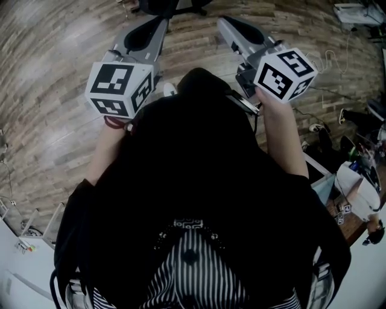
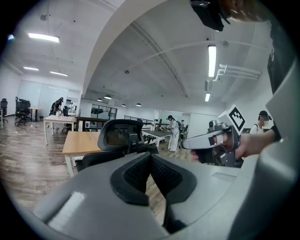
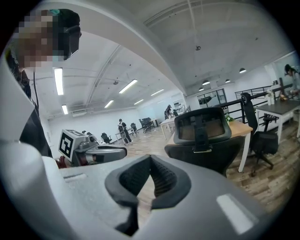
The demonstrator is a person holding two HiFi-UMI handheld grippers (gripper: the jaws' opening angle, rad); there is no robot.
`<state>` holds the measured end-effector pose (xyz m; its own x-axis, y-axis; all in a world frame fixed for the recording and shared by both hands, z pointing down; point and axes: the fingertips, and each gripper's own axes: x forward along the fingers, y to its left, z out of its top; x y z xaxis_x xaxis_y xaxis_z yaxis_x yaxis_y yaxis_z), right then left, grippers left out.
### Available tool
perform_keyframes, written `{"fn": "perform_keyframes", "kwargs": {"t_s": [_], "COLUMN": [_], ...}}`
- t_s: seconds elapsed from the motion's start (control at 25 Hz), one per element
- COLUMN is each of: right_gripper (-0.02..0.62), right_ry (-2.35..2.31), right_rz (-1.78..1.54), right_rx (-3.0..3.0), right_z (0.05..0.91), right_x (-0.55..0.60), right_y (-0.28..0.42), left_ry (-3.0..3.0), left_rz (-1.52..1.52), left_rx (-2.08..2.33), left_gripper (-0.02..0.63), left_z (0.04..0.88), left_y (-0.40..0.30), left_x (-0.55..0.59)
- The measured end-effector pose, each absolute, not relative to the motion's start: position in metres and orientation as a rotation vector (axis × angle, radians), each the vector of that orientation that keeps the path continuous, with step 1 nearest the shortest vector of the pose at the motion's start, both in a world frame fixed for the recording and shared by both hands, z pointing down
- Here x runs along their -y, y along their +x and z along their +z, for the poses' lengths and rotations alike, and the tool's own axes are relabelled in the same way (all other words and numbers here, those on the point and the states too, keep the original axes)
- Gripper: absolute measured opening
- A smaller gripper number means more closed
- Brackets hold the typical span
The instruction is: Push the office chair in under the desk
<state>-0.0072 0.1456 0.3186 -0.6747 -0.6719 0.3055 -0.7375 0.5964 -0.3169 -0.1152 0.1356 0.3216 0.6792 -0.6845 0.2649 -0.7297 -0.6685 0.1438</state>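
Note:
A black office chair [image 2: 119,137] with a headrest stands ahead of both grippers, some way off and untouched; its back also fills the middle of the right gripper view [image 3: 202,136]. Behind it is a wood-topped desk [image 2: 80,142] with white legs [image 3: 243,147]. In the head view only the chair's dark base [image 1: 172,6] shows at the top edge. My left gripper [image 1: 158,23] and right gripper [image 1: 224,23] are held side by side in front of the person. Both are shut with nothing between the pads [image 2: 140,171] [image 3: 136,176].
Wooden plank floor [image 1: 54,90] lies all around. A second black chair [image 3: 260,138] stands at another desk on the right. More desks [image 2: 58,121] and several people stand far back. Cables and boxes [image 1: 344,139] lie on the floor at the right.

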Motion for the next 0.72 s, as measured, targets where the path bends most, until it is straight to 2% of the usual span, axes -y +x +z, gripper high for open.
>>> {"fn": "perform_keyframes", "kwargs": {"t_s": [0.32, 0.72], "right_gripper": [-0.002, -0.002], "right_ry": [1.168, 1.148], "right_rz": [0.671, 0.597], "right_rx": [2.676, 2.732], "right_z": [0.317, 0.308], "right_x": [-0.072, -0.063], "right_y": [0.006, 0.006], "left_ry": [2.615, 2.636], "left_rz": [0.292, 0.275], "left_rx": [1.174, 1.231], "left_gripper": [0.003, 0.003], "left_z": [0.324, 0.320], "left_y": [-0.112, -0.112], "left_x": [-0.069, -0.066]}}
